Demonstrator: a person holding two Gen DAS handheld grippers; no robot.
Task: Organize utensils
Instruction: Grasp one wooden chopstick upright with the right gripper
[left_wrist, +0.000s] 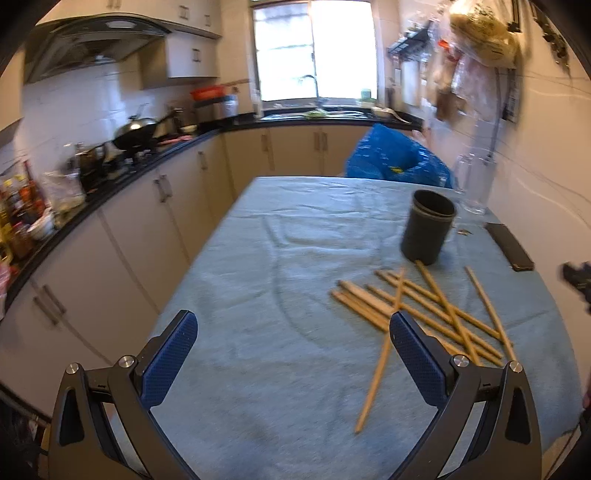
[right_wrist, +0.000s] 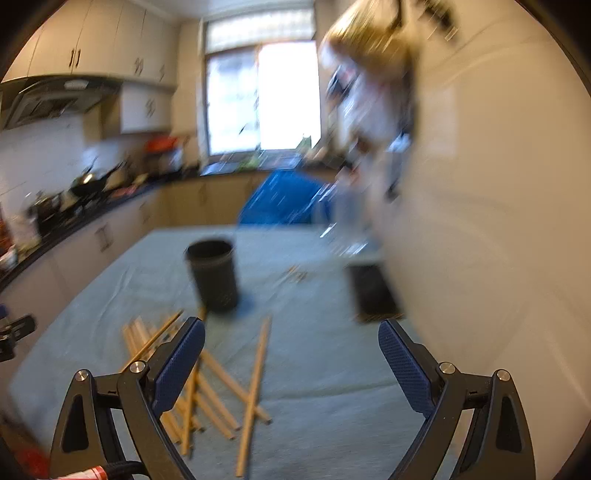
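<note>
Several wooden chopsticks lie scattered and crossed on the blue-grey tablecloth, just in front of an upright dark cylindrical holder. My left gripper is open and empty, above the cloth to the left of the pile. In the blurred right wrist view the chopsticks lie low and left, the holder stands behind them. My right gripper is open and empty, to the right of the pile.
A dark flat phone-like object lies near the table's right edge, also in the right wrist view. A clear glass jug and a blue bag are at the far end. Kitchen counters run along the left; a wall is close on the right.
</note>
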